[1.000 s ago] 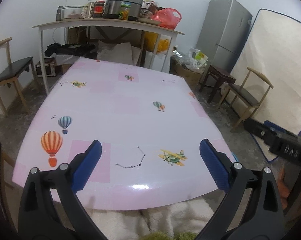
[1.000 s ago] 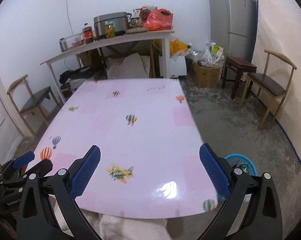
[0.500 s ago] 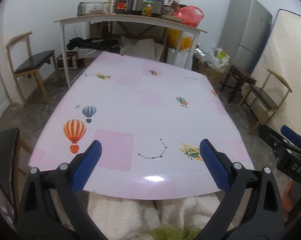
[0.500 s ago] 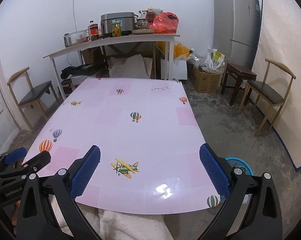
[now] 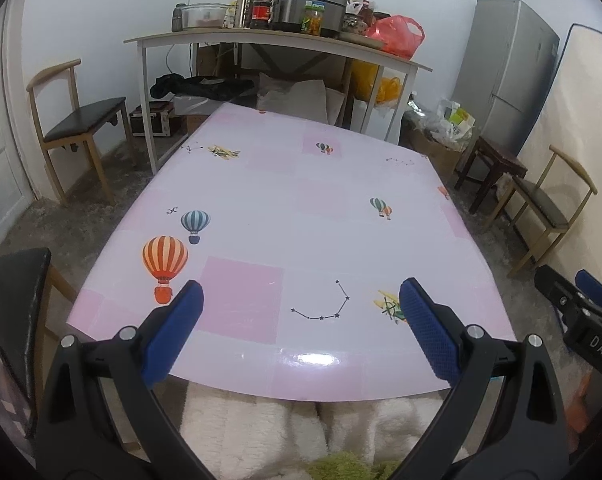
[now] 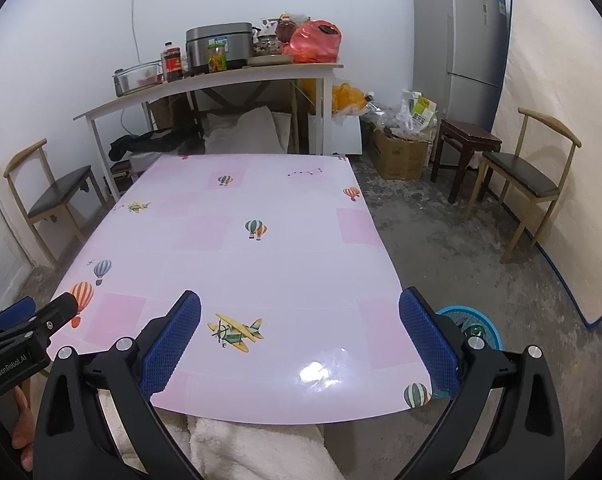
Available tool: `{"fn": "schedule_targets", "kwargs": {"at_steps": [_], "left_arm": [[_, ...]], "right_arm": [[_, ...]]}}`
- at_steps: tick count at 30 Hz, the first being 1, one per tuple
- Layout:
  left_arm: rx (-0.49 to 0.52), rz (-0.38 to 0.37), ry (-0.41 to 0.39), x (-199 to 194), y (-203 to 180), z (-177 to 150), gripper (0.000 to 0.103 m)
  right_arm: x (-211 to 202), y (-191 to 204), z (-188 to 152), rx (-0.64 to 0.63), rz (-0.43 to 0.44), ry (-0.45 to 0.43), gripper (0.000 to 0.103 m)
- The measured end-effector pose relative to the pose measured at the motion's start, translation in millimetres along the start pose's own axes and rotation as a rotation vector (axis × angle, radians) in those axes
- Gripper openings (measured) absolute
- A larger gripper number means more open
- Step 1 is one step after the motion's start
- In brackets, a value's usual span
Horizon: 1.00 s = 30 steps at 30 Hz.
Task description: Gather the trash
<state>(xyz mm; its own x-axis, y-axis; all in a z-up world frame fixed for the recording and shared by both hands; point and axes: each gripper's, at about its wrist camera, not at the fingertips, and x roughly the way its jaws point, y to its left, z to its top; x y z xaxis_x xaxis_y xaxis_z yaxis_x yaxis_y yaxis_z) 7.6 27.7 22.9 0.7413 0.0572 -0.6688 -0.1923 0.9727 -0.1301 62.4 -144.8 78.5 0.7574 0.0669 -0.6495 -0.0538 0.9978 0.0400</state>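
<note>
Over the near edge of the pink table (image 5: 301,208), we are holding the left gripper (image 5: 299,320) and right gripper (image 6: 299,320) with jaws spread wide, gripping nothing. Only the right wrist view is showing the blue basket (image 6: 481,326) on the floor beside the table's right corner, something green inside it.

A side table (image 6: 205,84) stands behind the table (image 6: 285,256) — basket (image 6: 487,326) on the floor to its right.
</note>
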Motion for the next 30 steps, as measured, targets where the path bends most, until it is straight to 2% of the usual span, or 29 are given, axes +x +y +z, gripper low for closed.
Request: {"fn": "schedule_targets", "kwargs": {"at_steps": [7,14,21,30], "left_arm": [[0.013,0.003,0.001,2.6,-7.2,-3.3,0.094],[0.071,0.023,0.044,11.1,-17.2,-10.2,0.094],[0.034,0.02,0.114,26.4,-18.1,-13.3,0.094],[0.074,0.03,0.156,37.7,-28.6,-16.0,0.094]], "right_arm": [[0.5,-2.5,-4.7,-0.003,-0.035,-0.005,0.097],[5.3,-3.5,-14.2,-0.008,-0.068,0.027,0.096],[8.8,-10.9,-21.4,-0.008,-0.108,0.039,0.097],[16.5,-22.6,-30.7,0.041,-0.115,0.07,0.097]]}}
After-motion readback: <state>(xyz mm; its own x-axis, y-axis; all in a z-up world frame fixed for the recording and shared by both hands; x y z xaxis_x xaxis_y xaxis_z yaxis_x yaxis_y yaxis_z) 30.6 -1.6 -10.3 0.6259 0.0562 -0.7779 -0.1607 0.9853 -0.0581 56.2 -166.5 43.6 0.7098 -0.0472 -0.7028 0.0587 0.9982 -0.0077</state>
